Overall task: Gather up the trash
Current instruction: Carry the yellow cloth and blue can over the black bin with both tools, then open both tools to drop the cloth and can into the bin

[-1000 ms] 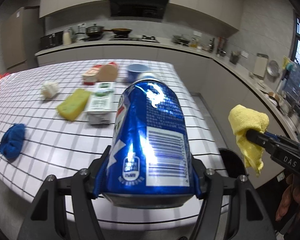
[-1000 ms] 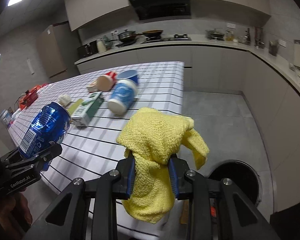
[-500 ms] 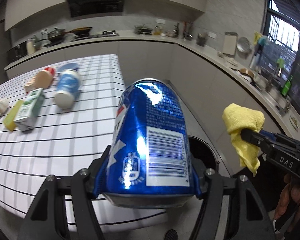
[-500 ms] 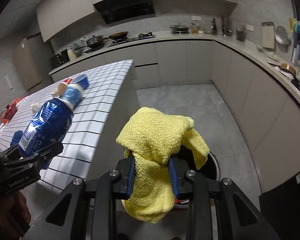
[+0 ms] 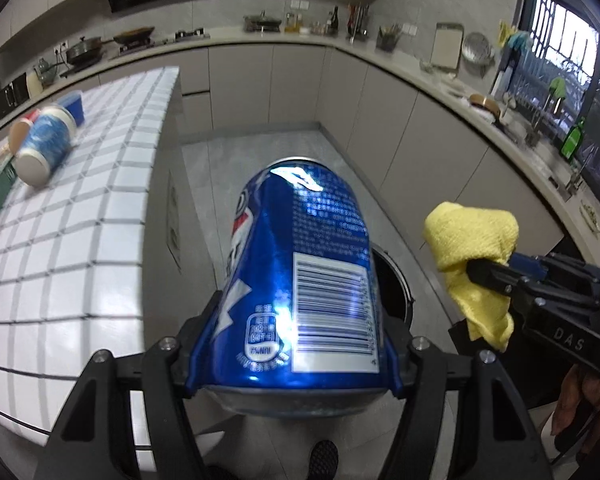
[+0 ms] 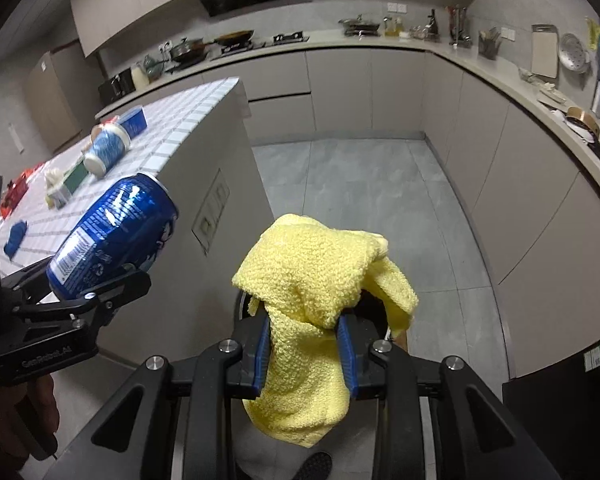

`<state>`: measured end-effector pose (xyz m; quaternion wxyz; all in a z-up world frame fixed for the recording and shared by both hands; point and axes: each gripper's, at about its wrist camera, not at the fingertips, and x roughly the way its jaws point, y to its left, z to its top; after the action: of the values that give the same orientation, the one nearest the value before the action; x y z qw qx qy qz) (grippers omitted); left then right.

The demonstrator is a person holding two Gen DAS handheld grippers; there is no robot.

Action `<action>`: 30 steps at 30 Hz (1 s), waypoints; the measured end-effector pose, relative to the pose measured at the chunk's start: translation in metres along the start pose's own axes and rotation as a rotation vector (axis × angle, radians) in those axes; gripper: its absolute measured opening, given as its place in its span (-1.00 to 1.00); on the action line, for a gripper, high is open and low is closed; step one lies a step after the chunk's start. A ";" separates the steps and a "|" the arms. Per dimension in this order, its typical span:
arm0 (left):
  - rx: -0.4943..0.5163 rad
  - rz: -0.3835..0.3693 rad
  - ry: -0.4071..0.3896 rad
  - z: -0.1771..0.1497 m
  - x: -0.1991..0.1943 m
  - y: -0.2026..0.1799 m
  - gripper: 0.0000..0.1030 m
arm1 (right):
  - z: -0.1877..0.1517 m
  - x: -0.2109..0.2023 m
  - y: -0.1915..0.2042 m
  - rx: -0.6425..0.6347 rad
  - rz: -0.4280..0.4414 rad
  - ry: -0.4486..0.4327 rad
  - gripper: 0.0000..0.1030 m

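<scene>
Blue can (image 5: 300,280) clamped in left gripper (image 5: 292,356); yellow cloth (image 6: 320,300) pinched in right gripper (image 6: 304,352), seemingly above bin (image 5: 396,292).

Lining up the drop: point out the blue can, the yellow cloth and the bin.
blue can (image 5: 300,280), left wrist view, barcode side.
yellow cloth (image 6: 312,264), right wrist view, bunched top.
bin (image 5: 396,288), left wrist view, dark rim behind the can.

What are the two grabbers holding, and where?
Left gripper squeezes the blue soda can by its sides near the bottom; right gripper pinches the yellow cloth mid-bunch.

Black tool (image 6: 304,354), blue pads (image 6: 261,350)
</scene>
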<state>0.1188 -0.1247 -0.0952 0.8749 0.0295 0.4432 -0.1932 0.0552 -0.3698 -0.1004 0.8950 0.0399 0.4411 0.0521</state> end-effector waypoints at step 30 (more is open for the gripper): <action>-0.124 0.176 0.243 -0.037 0.121 -0.009 1.00 | -0.009 0.159 -0.088 -0.403 0.021 0.232 1.00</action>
<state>0.1516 -0.1622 -0.2119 0.8286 0.0377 0.5524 -0.0830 0.1495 -0.4367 -0.2412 0.8275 -0.1413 0.5214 0.1528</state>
